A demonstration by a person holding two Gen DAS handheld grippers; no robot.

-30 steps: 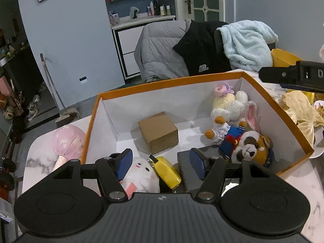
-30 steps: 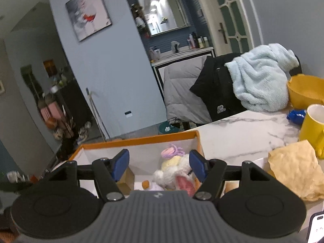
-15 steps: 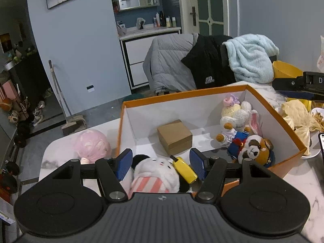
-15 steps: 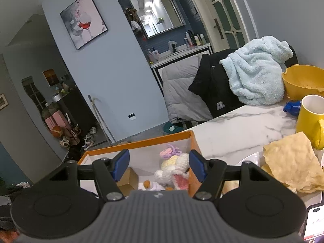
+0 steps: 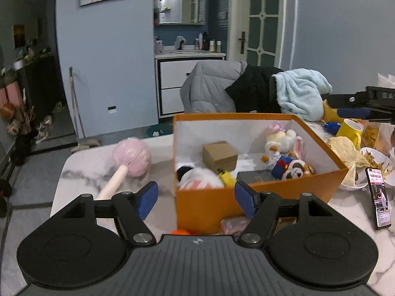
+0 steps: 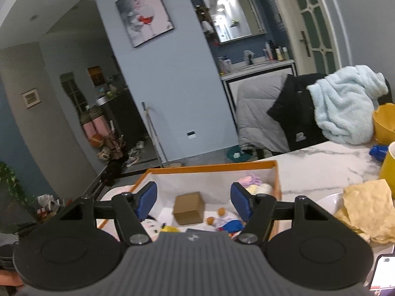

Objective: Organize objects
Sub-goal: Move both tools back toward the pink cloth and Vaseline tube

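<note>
An orange box (image 5: 205,207) stands on the marble table. Inside it lie a white plush with pink stripes (image 5: 200,177) in the near left corner, a yellow item (image 5: 226,175), a cardboard cube (image 5: 219,155), a dark flat box (image 5: 254,175) and several small plush toys (image 5: 284,143). My left gripper (image 5: 195,197) hangs just in front of the box's near wall. Its jaws are opening and nothing is between them. My right gripper (image 6: 193,199) hovers open and empty above the box (image 6: 212,165), with the cardboard cube (image 6: 188,207) seen between its fingers.
A pink round puff on a pale handle (image 5: 132,156) lies left of the box. Right of it are a phone (image 5: 379,197), a yellow mug (image 5: 349,129), crumpled yellow paper (image 5: 345,148) and a bowl (image 5: 370,151). Small orange and pink items (image 5: 233,223) sit by the box's near wall.
The left gripper has backed out of the box and its jaws have widened. The white plush that was between its pads now lies in the box. The right gripper has shifted and risen a little.
</note>
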